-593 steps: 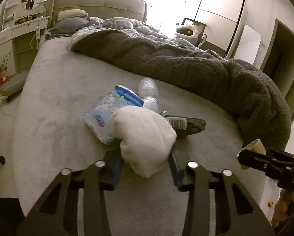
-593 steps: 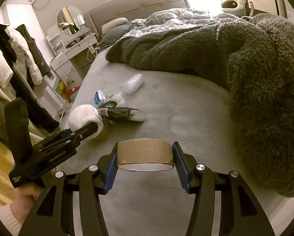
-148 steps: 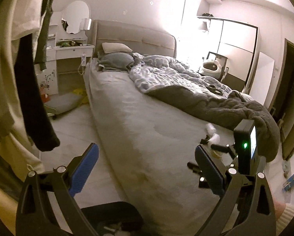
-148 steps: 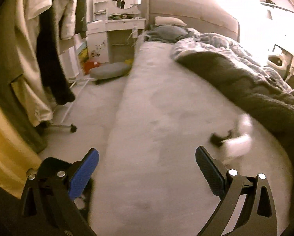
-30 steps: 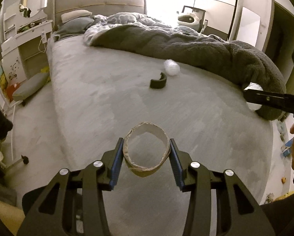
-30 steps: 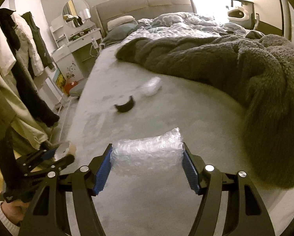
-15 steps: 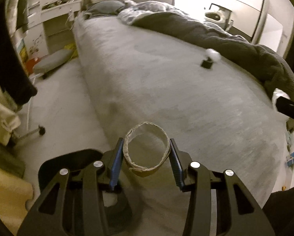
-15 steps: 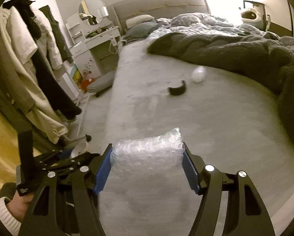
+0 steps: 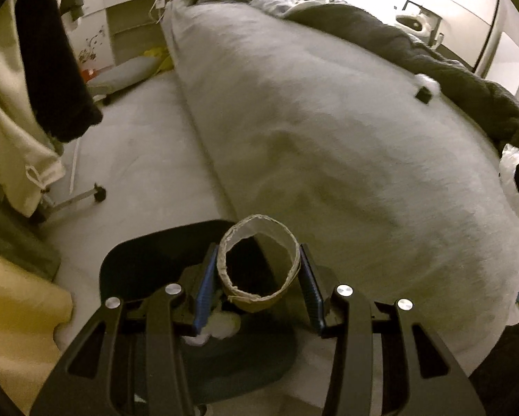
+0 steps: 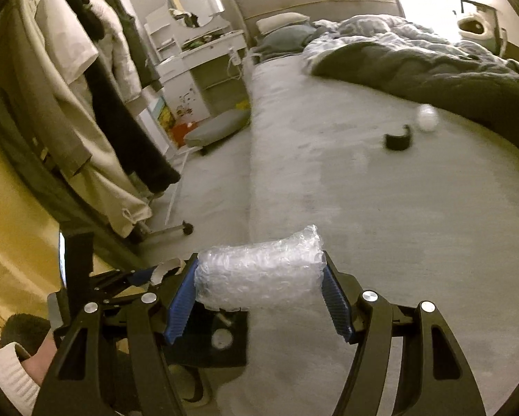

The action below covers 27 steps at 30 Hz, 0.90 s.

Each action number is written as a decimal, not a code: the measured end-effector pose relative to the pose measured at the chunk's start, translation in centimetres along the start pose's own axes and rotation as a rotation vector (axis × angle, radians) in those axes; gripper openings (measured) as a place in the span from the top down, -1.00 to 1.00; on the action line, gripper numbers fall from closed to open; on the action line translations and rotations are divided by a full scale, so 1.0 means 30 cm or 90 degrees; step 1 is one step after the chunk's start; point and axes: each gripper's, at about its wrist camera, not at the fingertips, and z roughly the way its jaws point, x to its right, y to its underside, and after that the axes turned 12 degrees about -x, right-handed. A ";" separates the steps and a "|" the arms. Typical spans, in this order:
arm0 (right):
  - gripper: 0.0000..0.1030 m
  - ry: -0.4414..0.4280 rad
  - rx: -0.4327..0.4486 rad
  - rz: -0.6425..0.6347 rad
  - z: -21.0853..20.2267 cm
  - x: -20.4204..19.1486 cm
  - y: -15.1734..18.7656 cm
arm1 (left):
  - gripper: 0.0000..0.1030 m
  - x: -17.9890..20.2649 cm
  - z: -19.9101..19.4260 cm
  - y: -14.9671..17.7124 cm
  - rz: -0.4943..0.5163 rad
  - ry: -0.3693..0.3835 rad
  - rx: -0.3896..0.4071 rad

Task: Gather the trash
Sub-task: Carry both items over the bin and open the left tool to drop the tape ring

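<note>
Trash is in both grips: the left gripper (image 9: 258, 274) pinches a cardboard ring (image 9: 258, 266) right over the dark bin (image 9: 148, 270) beside the bed (image 9: 329, 138), likely for dropping; the right gripper (image 10: 259, 282) squeezes a bubble wrap wad (image 10: 259, 270) nearby. Farther off on the bed lie a black scrap (image 10: 398, 141) and a white ball (image 10: 427, 119), uncollected
</note>
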 end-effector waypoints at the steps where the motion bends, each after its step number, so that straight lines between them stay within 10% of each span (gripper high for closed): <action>1: -0.30 -0.004 -0.002 -0.002 0.011 -0.010 -0.003 | 0.08 -0.012 0.007 0.003 -0.005 -0.001 -0.005; 22: -0.30 -0.059 -0.079 -0.062 0.300 -0.264 -0.059 | 0.05 -0.283 0.270 0.163 -0.072 -0.011 -0.189; 27: -0.30 -0.054 -0.105 -0.076 0.374 -0.306 -0.068 | -0.27 -0.329 0.257 0.181 -0.084 0.010 -0.186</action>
